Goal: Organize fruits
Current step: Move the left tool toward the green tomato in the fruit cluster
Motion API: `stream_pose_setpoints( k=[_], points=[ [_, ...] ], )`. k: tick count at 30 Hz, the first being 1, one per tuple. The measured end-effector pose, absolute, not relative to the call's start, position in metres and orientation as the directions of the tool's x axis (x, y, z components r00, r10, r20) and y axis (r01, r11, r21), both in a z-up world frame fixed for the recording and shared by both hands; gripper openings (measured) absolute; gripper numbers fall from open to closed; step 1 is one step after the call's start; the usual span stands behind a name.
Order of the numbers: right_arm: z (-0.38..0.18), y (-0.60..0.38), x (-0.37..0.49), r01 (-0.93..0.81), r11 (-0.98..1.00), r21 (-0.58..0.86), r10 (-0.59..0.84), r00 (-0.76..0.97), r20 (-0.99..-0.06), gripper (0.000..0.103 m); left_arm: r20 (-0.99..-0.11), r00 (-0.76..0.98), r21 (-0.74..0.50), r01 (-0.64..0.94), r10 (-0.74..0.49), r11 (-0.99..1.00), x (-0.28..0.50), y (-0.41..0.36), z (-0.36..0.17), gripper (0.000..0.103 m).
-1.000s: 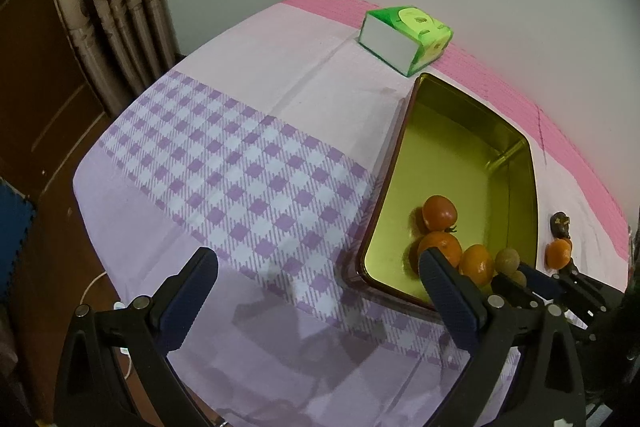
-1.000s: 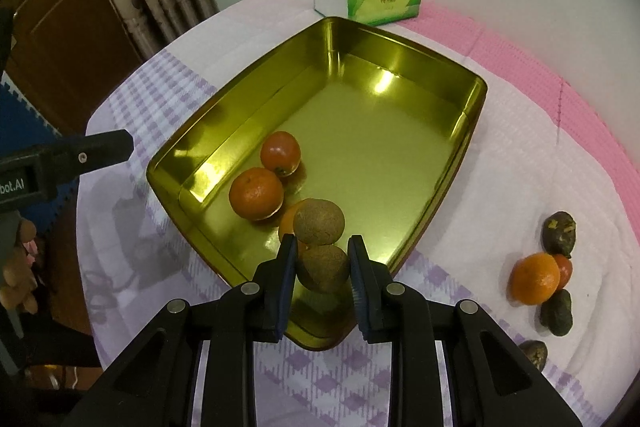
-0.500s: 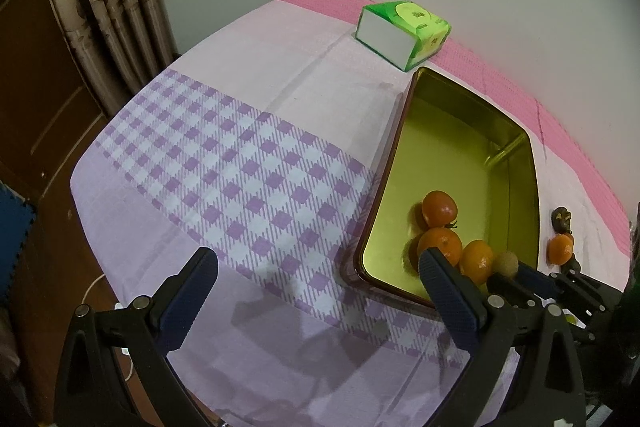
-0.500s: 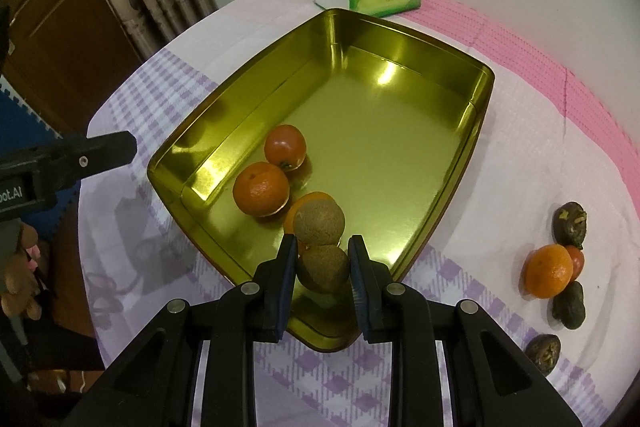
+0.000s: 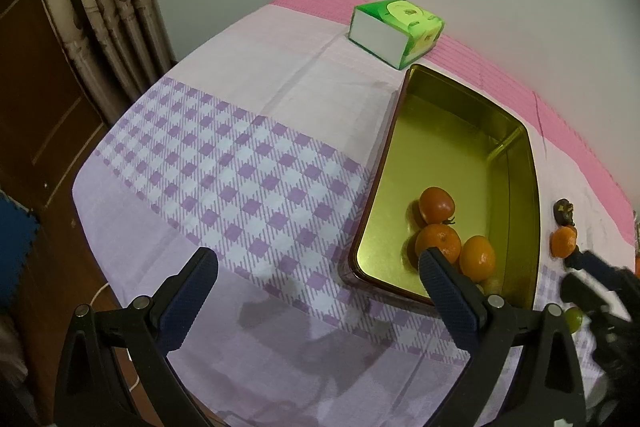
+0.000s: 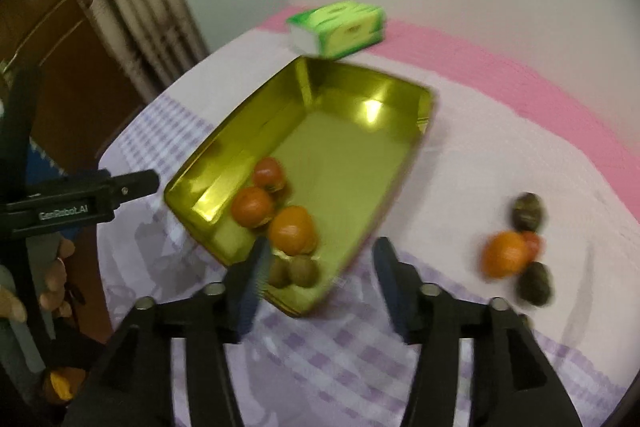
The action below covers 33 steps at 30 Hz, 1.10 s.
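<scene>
A gold metal tray sits on the checked tablecloth. It holds three orange fruits and two brown round fruits at its near corner. My right gripper is open and empty, just above the tray's near corner. My left gripper is open and empty over the cloth, left of the tray. On the cloth right of the tray lie an orange fruit, a small red one and dark fruits.
A green tissue box stands behind the tray near the wall. Curtains and a wooden door are at the left. The table edge runs along the front left. The right wrist view is motion-blurred.
My right gripper has opened and let go of the brown fruit, which now lies in the tray beside the other brown one. The gripper has pulled back and up. The left gripper has barely moved.
</scene>
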State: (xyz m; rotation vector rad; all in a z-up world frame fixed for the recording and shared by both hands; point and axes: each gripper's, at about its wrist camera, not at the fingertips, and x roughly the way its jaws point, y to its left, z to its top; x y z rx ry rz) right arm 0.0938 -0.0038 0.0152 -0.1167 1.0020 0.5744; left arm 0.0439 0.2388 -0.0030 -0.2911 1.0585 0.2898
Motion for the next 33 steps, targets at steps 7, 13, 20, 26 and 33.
stream_pose_setpoints(
  k=[7,13,20,26,33],
  points=[
    [0.000,-0.103,0.099,-0.322,0.944,0.068,0.227,0.486,-0.844,0.068,-0.873,0.475,-0.059,-0.327,0.110,0.943,0.044,0.226,0.001,0.100],
    [-0.035,-0.192,0.101,-0.127,0.992,0.026,0.083,0.469,-0.879,0.070,-0.868,0.484,-0.039,-0.288,0.110,0.957,0.045,0.214,0.004,0.100],
    [-0.072,-0.246,0.097,-0.012,0.999,0.050,0.051,0.403,-0.914,0.073,-0.864,0.498,-0.003,-0.150,0.073,0.989,0.049,0.165,0.013,0.100],
    [-0.084,-0.250,0.104,-0.002,0.999,0.048,0.045,0.400,-0.915,0.078,-0.872,0.489,-0.046,-0.001,-0.040,0.999,0.064,0.104,0.017,0.100],
    [-0.097,-0.256,0.120,0.031,0.999,0.045,0.029,0.387,-0.922,0.093,-0.882,0.450,-0.059,0.189,-0.140,0.980,0.082,0.018,0.004,0.100]
  ],
)
